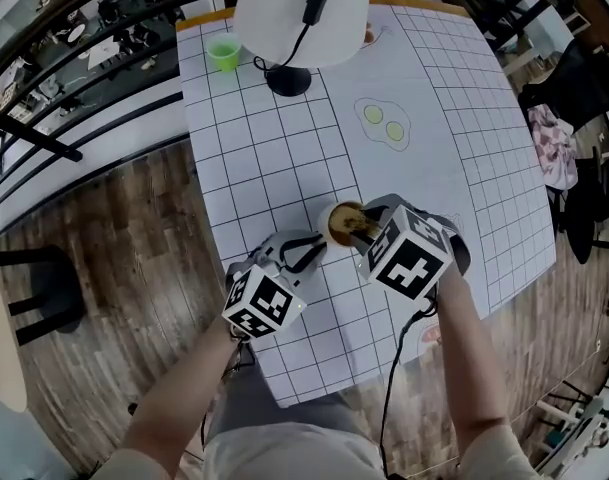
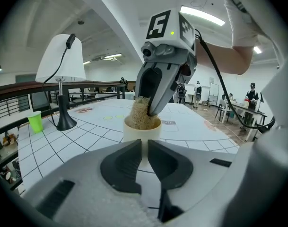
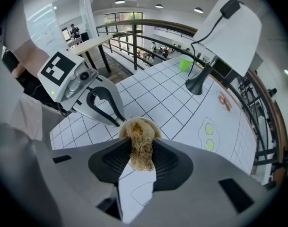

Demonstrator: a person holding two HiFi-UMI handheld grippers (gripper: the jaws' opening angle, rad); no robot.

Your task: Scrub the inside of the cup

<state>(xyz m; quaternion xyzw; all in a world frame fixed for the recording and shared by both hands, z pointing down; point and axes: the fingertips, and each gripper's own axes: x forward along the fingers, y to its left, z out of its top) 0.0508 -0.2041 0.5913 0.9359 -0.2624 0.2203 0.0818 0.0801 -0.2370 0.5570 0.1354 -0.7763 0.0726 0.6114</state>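
Near the front edge of the worktop (image 1: 284,168), the cup (image 1: 327,220) is being pinched steady in the jaws of the left gripper (image 2: 144,150), so that the scrubber (image 3: 140,137), clamped in the jaws of the right gripper (image 3: 141,159), is being pressed inside.

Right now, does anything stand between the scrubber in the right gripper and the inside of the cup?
Nothing visible does: the scrubber sits in the open mouth of the cup, and the left gripper holds the cup from the side.
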